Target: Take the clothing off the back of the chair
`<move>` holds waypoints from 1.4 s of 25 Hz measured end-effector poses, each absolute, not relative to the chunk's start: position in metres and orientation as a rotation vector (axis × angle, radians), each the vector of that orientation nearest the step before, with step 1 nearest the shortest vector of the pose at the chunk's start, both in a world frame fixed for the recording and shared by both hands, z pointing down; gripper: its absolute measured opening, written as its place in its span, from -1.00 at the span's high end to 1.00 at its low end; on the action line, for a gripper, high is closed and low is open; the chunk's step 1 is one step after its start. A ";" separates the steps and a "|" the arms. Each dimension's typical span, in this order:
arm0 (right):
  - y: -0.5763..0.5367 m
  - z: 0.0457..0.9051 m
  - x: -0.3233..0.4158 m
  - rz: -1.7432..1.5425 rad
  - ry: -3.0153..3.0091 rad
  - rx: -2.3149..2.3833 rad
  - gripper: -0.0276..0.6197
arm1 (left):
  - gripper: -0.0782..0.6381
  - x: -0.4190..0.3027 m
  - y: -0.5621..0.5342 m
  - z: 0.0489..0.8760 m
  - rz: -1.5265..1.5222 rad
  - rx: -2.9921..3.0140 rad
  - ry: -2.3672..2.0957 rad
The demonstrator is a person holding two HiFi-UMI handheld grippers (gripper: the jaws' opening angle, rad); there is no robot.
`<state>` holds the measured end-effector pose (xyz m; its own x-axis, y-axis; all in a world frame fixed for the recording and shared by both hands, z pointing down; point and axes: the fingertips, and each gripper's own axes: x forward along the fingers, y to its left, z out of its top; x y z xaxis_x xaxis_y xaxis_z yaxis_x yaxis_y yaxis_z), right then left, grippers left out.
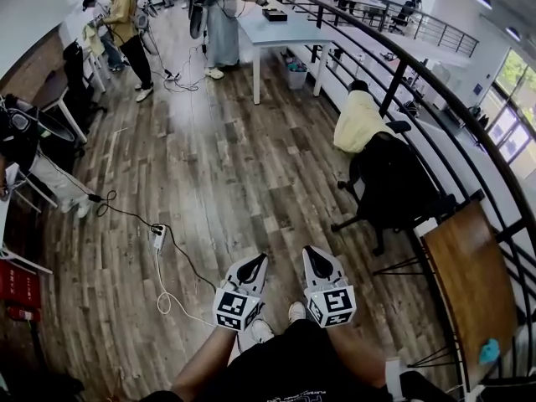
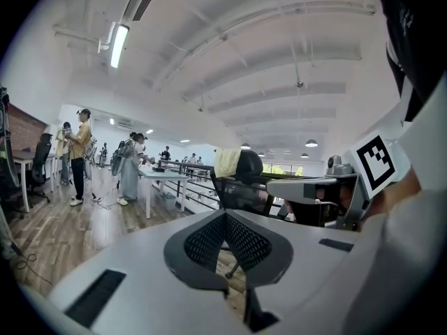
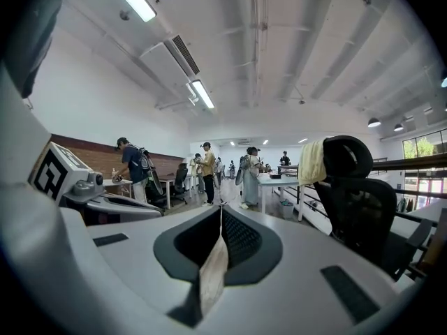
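A pale yellow garment [image 1: 358,122] hangs over the back of a black office chair [image 1: 394,182] by the railing, ahead and to the right. Both grippers are held low, close to the person's body, well short of the chair. My left gripper [image 1: 255,260] is shut with nothing in it, and so is my right gripper [image 1: 311,251]. In the left gripper view, the garment [image 2: 227,162] shows beyond the shut jaw tips [image 2: 225,215]. In the right gripper view, the garment [image 3: 312,160] drapes the chair's headrest [image 3: 349,155], right of the jaw tips [image 3: 221,208].
A black railing [image 1: 435,90] runs behind the chair. A wooden table [image 1: 473,283] stands to the near right and a white table [image 1: 276,32] at the back. A power strip [image 1: 157,237] and cables lie on the wood floor at left. Several people [image 1: 126,23] stand far off.
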<state>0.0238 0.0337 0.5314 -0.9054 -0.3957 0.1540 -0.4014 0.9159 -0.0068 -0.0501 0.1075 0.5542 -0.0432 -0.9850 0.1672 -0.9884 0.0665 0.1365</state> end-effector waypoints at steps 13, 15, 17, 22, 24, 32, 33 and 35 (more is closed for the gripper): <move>-0.005 0.539 0.010 0.099 -2.936 0.675 0.85 | 0.75 -0.064 0.075 0.561 0.034 2.065 -2.074; -0.014 0.541 0.006 0.106 -2.942 0.674 0.85 | 0.75 -0.070 0.066 0.562 0.044 2.065 -2.078; -0.023 0.541 0.001 0.105 -2.944 0.671 0.85 | 0.75 -0.075 0.056 0.562 0.047 2.060 -2.080; -0.050 0.541 -0.008 0.117 -2.947 0.688 0.85 | 0.75 -0.081 0.031 0.561 0.059 2.073 -2.060; -0.062 0.541 -0.014 0.129 -2.948 0.688 0.85 | 0.75 -0.085 0.019 0.562 0.064 2.077 -2.052; -0.109 0.540 -0.021 0.147 -2.937 0.702 0.85 | 0.75 -0.093 -0.042 0.559 0.086 2.120 -2.015; -0.115 0.539 -0.021 0.152 -2.936 0.708 0.85 | 0.75 -0.093 -0.049 0.558 0.089 2.124 -2.008; -0.128 0.538 -0.022 0.161 -2.936 0.720 0.85 | 0.75 -0.092 -0.062 0.556 0.097 2.129 -1.993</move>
<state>-0.0215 -0.1283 0.5378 -0.8808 -0.4536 0.1355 -0.4658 0.8816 -0.0760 -0.0923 -0.0624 0.5561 0.0764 -0.9769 0.1997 -0.9917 -0.0537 0.1170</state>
